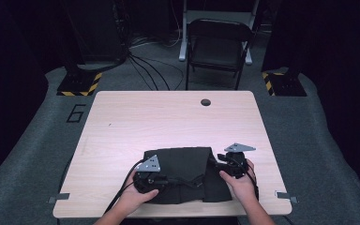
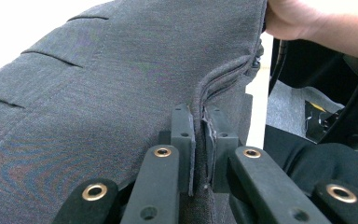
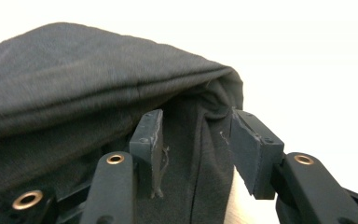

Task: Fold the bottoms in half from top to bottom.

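A dark grey garment (image 1: 187,168) lies folded at the near edge of the wooden table (image 1: 168,117). My left gripper (image 1: 168,180) reaches into it from the left. In the left gripper view, that left gripper (image 2: 199,135) is shut on a raised seam fold of the garment (image 2: 98,93). My right gripper (image 1: 218,165) is at the garment's right edge. The right gripper view has this right gripper (image 3: 196,140) with its jaws apart and a thick fold of the garment (image 3: 74,79) between them. One pad (image 3: 254,156) stands slightly off the cloth.
The table has a round cable hole (image 1: 206,101) near its far edge. A black folding chair (image 1: 218,47) stands beyond the table, with cables on the floor beside it. Stand bases with yellow-black tape (image 1: 77,84) flank the far corners. A hand (image 2: 303,23) is past the cloth.
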A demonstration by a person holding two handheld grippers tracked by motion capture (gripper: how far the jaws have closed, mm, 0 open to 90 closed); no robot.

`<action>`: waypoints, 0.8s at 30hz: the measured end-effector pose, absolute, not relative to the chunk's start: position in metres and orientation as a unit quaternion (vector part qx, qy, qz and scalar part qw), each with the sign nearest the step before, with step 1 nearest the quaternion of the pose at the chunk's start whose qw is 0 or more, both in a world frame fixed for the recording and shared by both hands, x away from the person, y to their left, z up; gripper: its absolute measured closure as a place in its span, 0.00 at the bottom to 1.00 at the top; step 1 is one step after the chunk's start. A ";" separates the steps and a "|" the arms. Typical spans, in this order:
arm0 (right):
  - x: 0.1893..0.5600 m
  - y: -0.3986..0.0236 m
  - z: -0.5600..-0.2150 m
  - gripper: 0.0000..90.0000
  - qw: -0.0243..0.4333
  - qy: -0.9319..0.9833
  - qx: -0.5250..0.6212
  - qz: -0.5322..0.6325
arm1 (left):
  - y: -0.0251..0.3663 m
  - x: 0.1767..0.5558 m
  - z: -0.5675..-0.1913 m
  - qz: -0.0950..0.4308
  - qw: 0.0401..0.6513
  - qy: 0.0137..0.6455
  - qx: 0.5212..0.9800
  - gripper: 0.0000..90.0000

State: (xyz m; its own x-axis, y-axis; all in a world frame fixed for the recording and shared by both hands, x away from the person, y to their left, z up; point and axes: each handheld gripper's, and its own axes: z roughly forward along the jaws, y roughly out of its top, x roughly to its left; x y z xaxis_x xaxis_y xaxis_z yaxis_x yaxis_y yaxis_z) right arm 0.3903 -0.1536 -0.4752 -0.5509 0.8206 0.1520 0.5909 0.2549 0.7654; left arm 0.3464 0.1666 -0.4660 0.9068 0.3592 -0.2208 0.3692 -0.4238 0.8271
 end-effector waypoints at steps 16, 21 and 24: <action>0.387 -0.105 -0.430 0.58 0.114 0.821 0.356 0.431 | 0.167 0.342 -0.467 0.002 0.484 0.206 0.850 0.92; 0.379 -0.097 -0.447 0.58 0.103 0.840 0.343 0.407 | 0.168 0.340 -0.468 -0.003 0.480 0.208 0.852 0.91; 0.375 -0.098 -0.457 0.58 0.095 0.841 0.348 0.404 | 0.167 0.339 -0.470 -0.006 0.473 0.206 0.857 0.90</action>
